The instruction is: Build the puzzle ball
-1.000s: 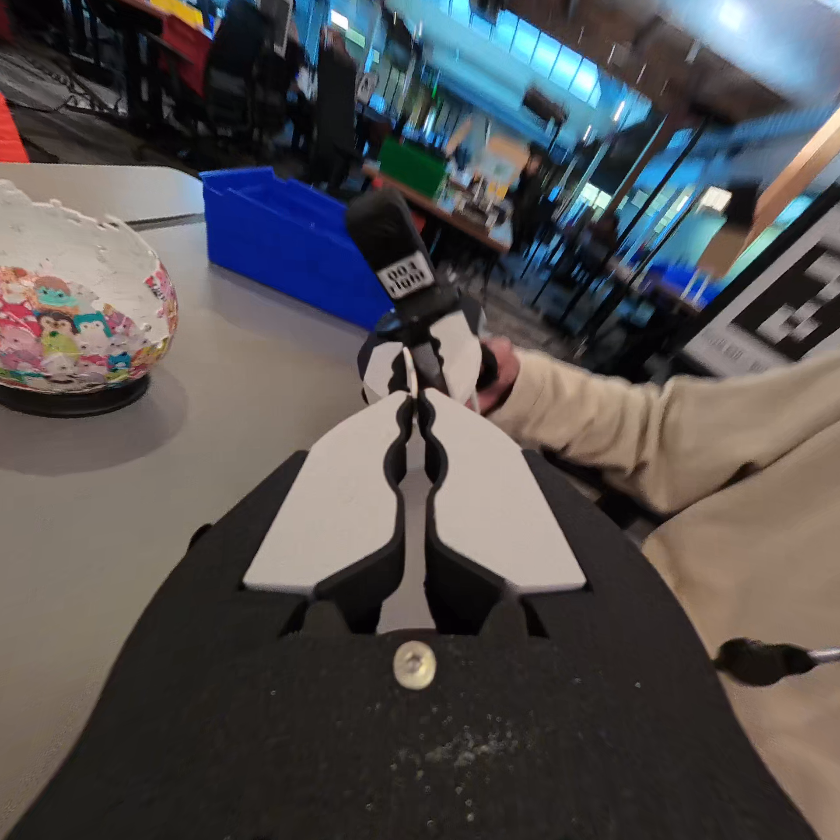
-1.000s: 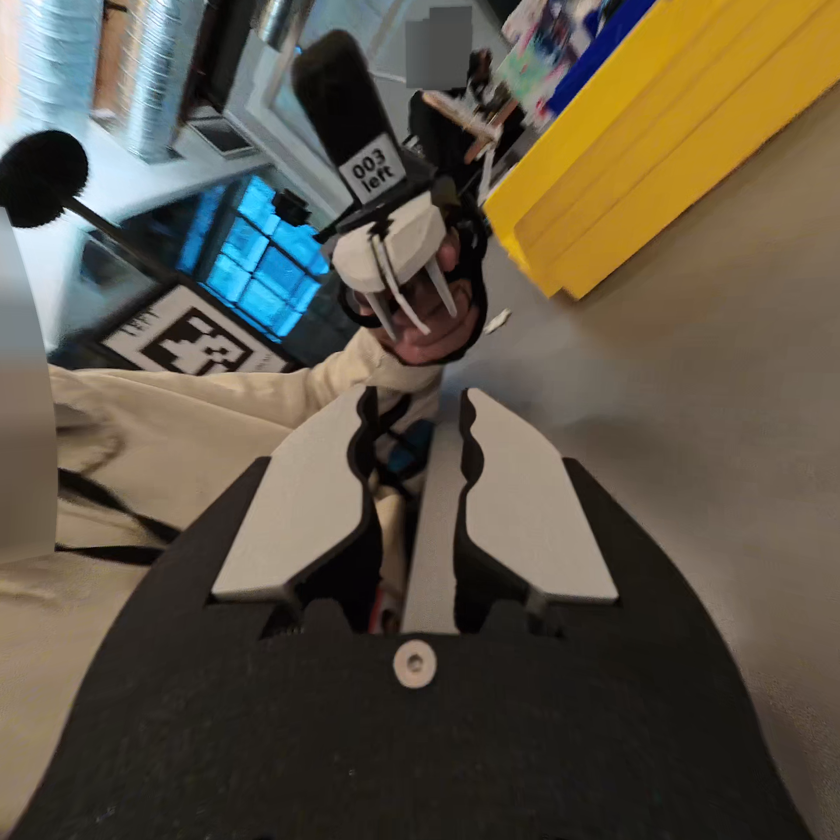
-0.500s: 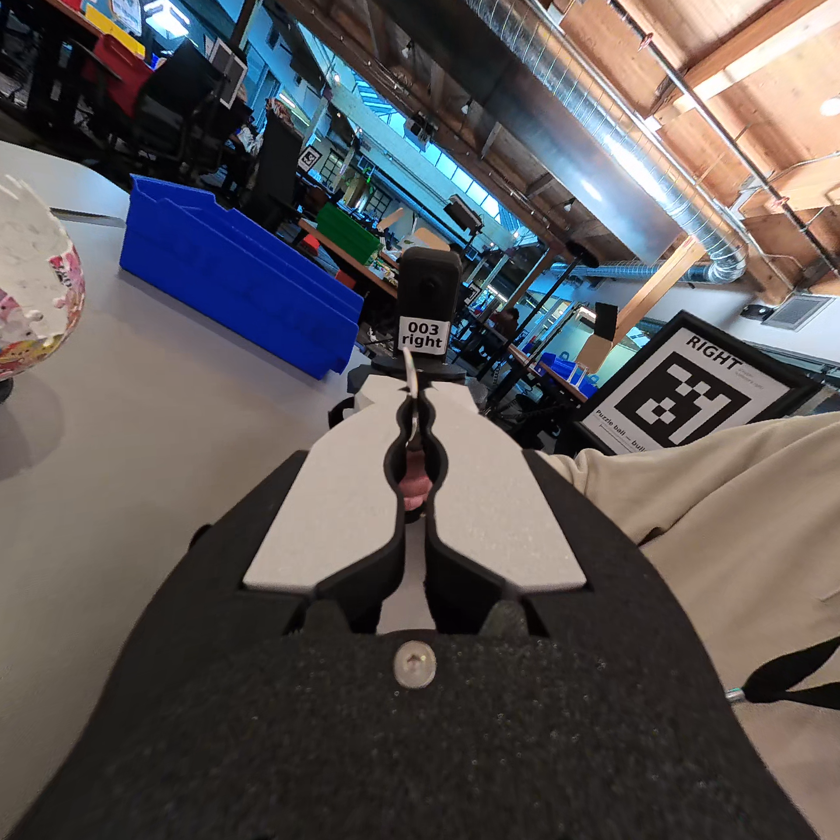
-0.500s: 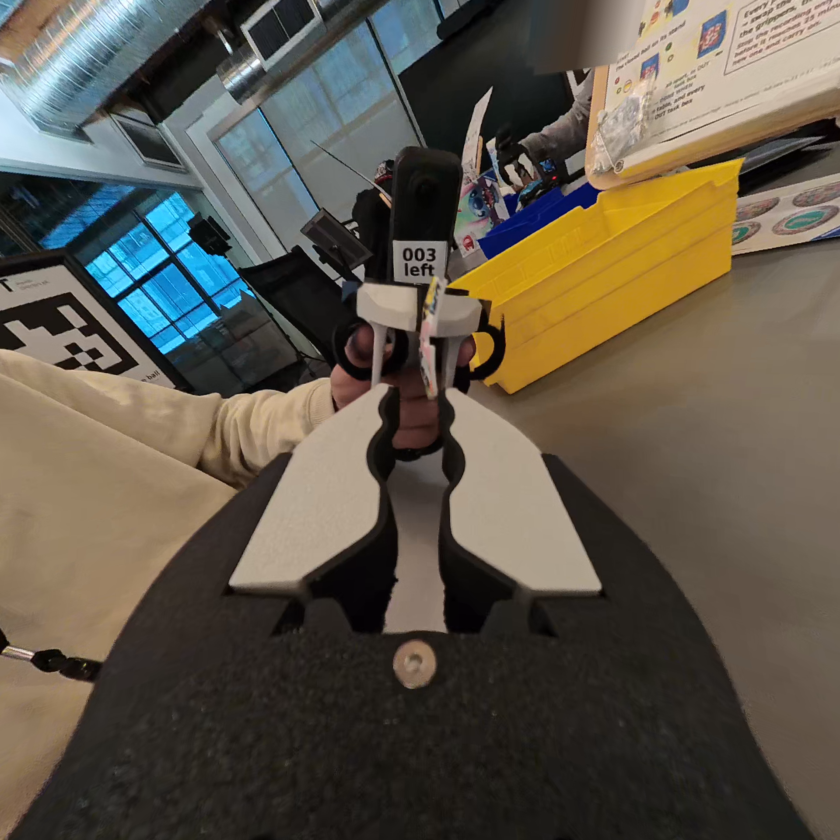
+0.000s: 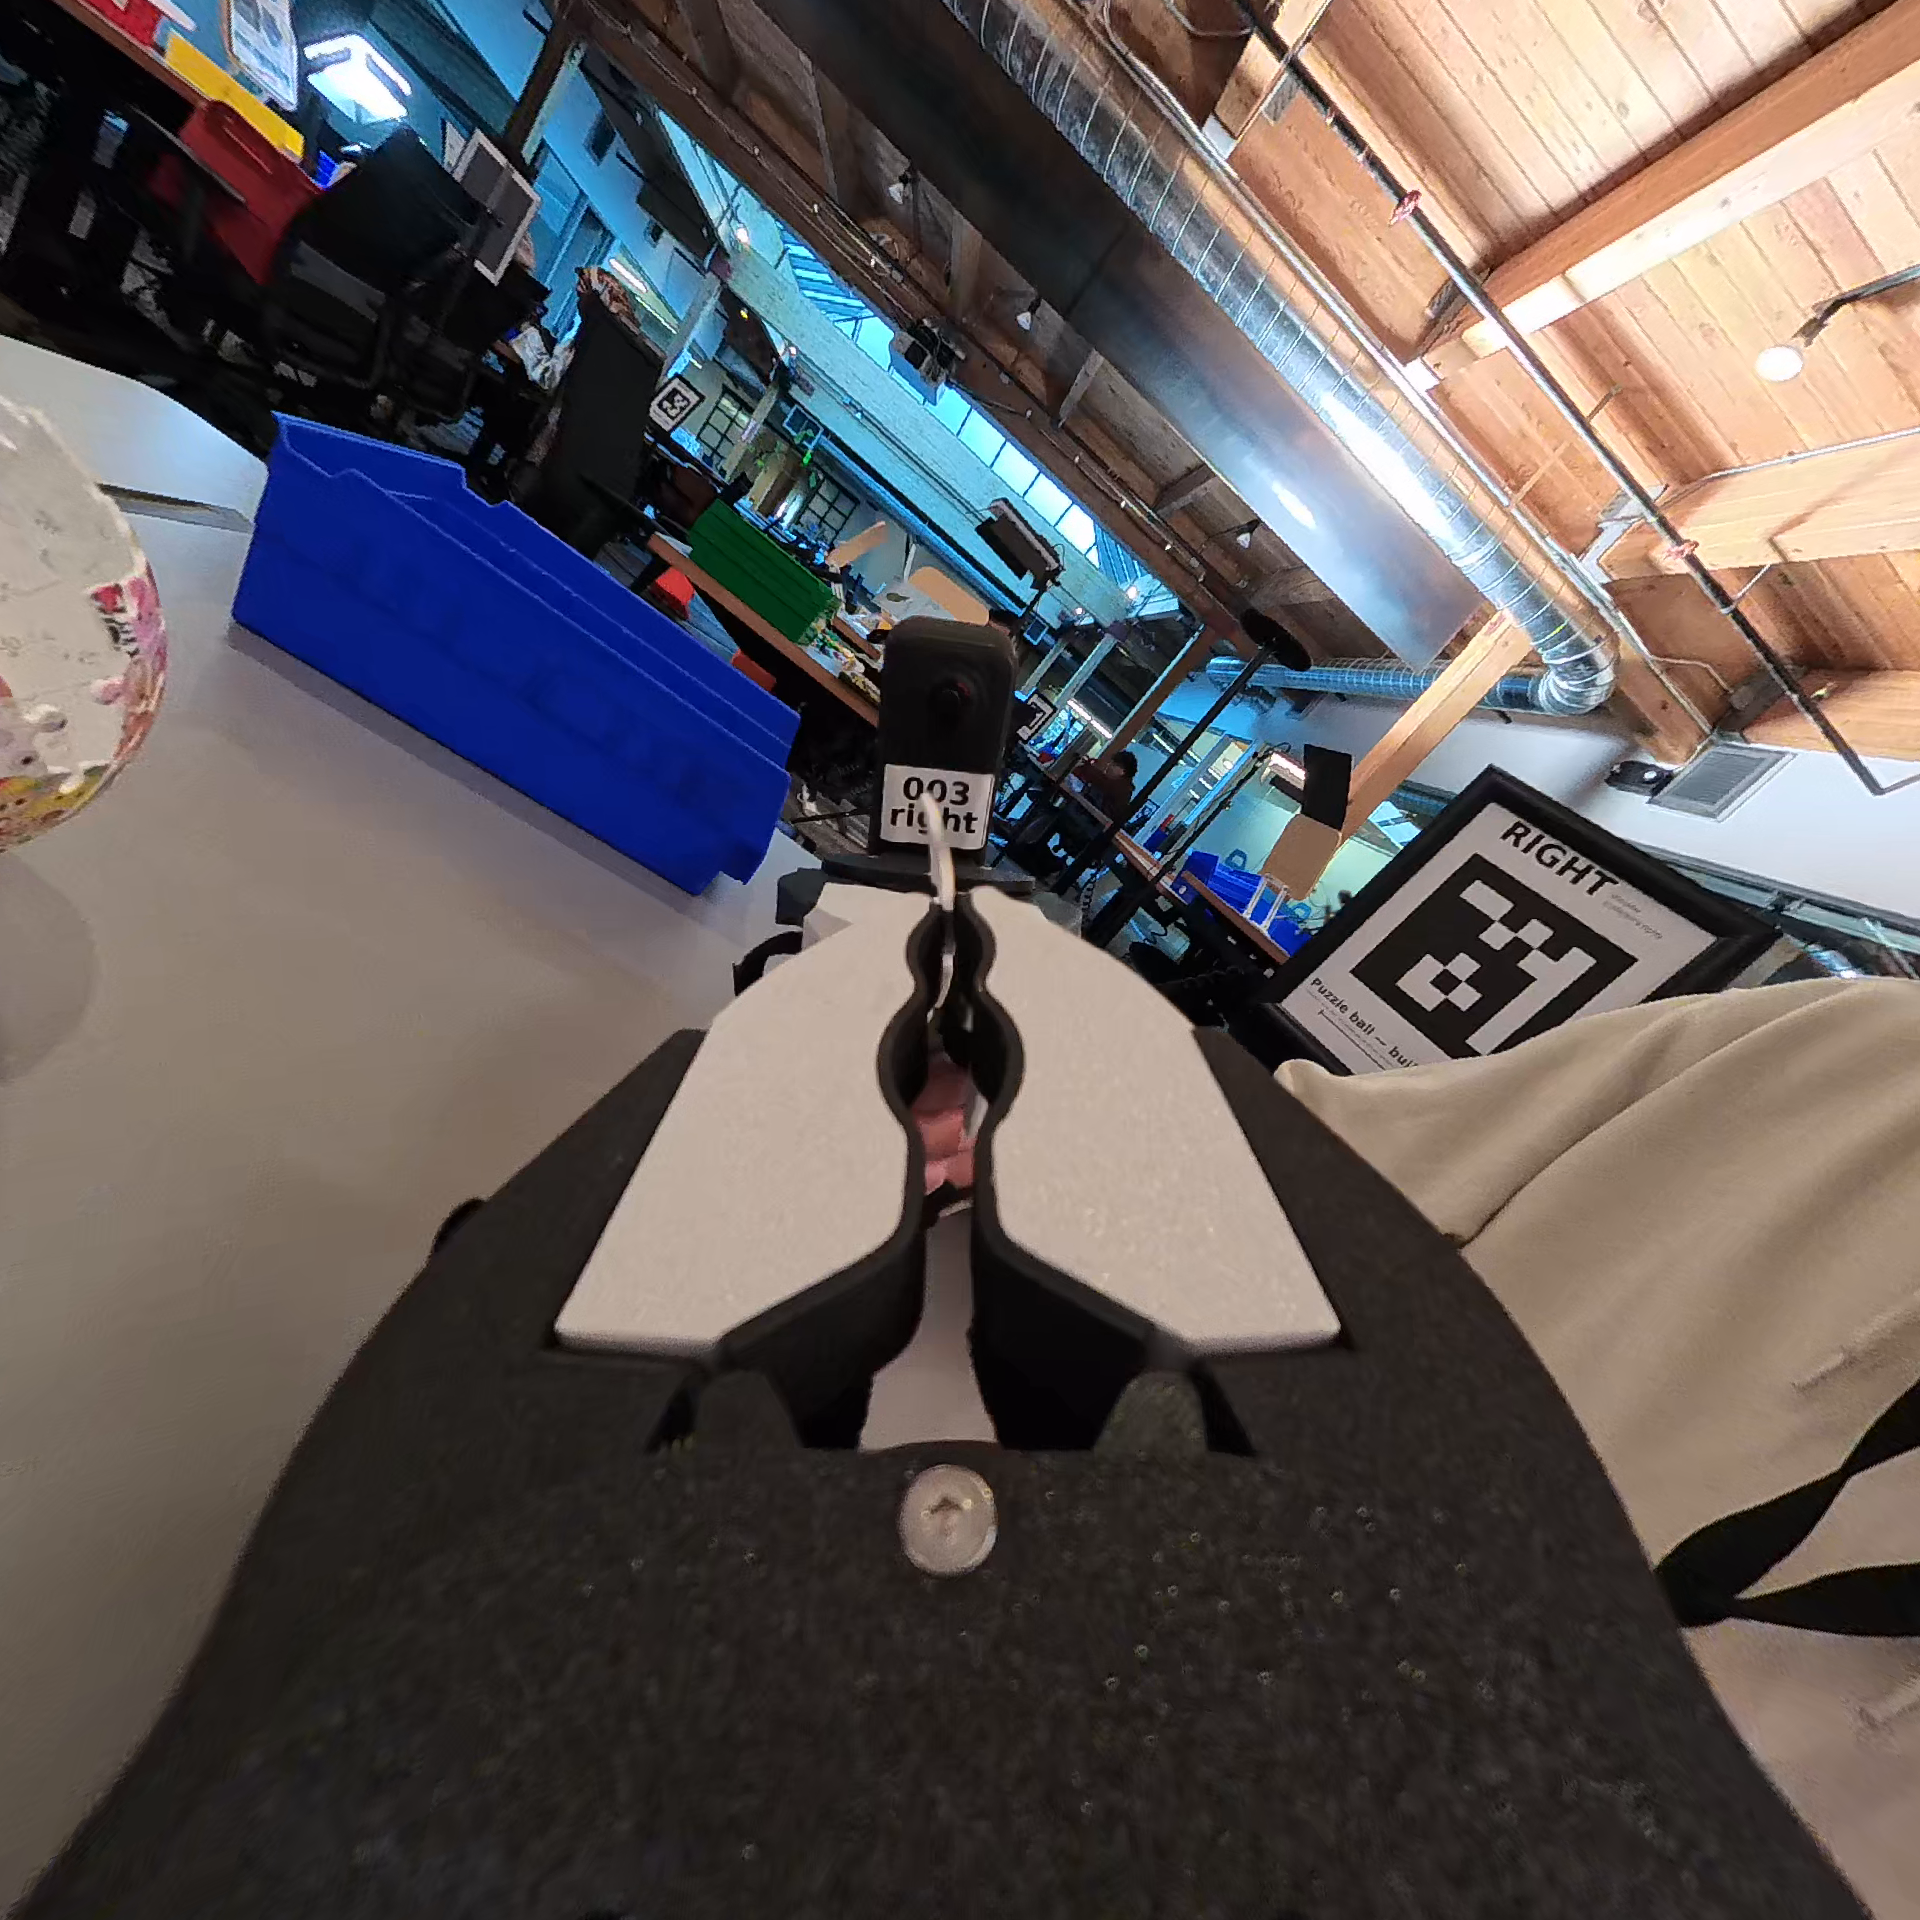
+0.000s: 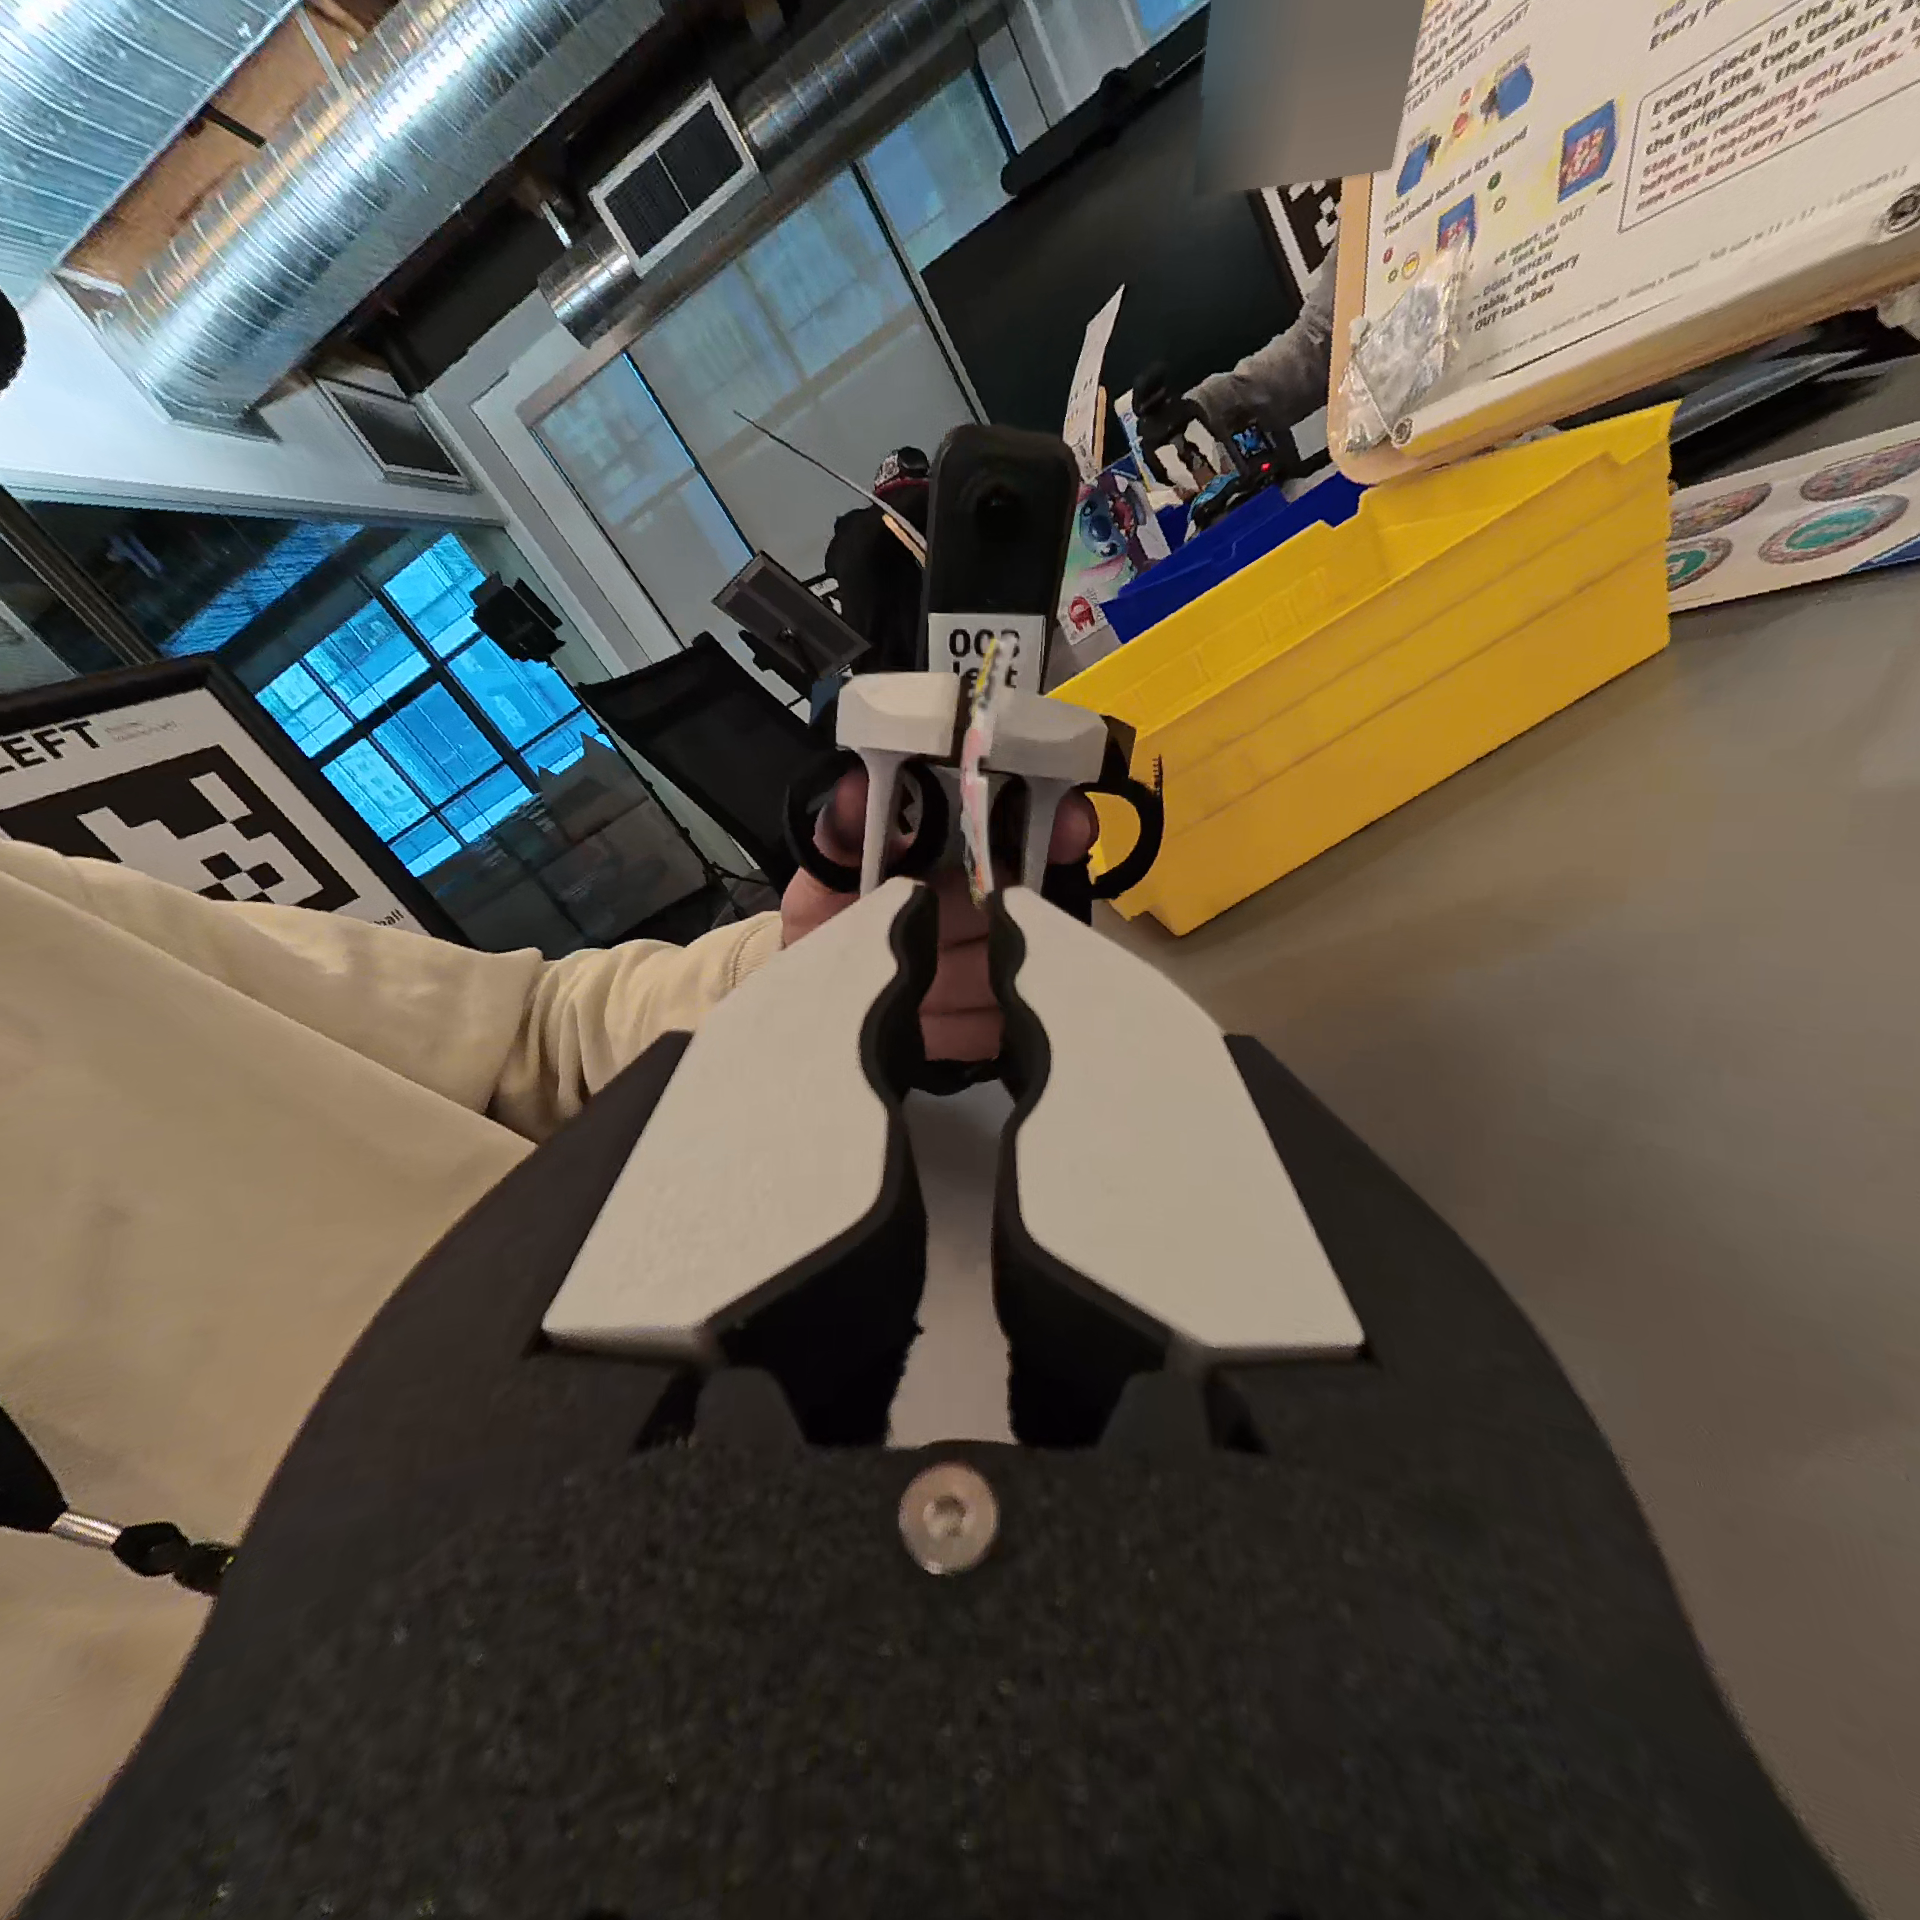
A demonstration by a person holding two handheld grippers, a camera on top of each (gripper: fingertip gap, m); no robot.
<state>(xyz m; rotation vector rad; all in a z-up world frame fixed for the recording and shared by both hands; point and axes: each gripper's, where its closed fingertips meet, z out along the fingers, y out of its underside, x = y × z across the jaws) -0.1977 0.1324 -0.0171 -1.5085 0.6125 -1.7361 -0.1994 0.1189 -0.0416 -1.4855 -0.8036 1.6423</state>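
My left gripper (image 5: pixel 951 909) is shut on a thin puzzle piece (image 5: pixel 940 883), seen edge-on and sticking out past the fingertips. The right wrist view shows that same gripper (image 6: pixel 971 732) facing me with the colourful piece (image 6: pixel 977 810) clamped upright. My right gripper (image 6: pixel 958 899) is open with a narrow gap, and the piece's lower end hangs just in front of its right fingertip (image 6: pixel 1023 914). The two grippers face each other tip to tip above the grey table (image 5: pixel 312 1039). The partly built puzzle ball (image 5: pixel 73 665) stands at the far left edge of the left wrist view.
A blue bin (image 5: pixel 499 644) sits on the table beyond the ball. A yellow bin (image 6: pixel 1382 665) stands to the right, with an instruction board (image 6: pixel 1662 156) above it. Framed marker signs (image 5: pixel 1475 935) (image 6: pixel 156 810) stand behind a person's cream sleeves (image 6: pixel 312 1039). The tips of both grippers are at nearly the same place. From either gripper's tips it is about 20 cm to the partly built puzzle ball (image 5: pixel 73 665).
Both grippers have swung level and now face each other closely. The right gripper's jaws have narrowed. The left gripper stays shut on the piece, now nearer the right fingertips.
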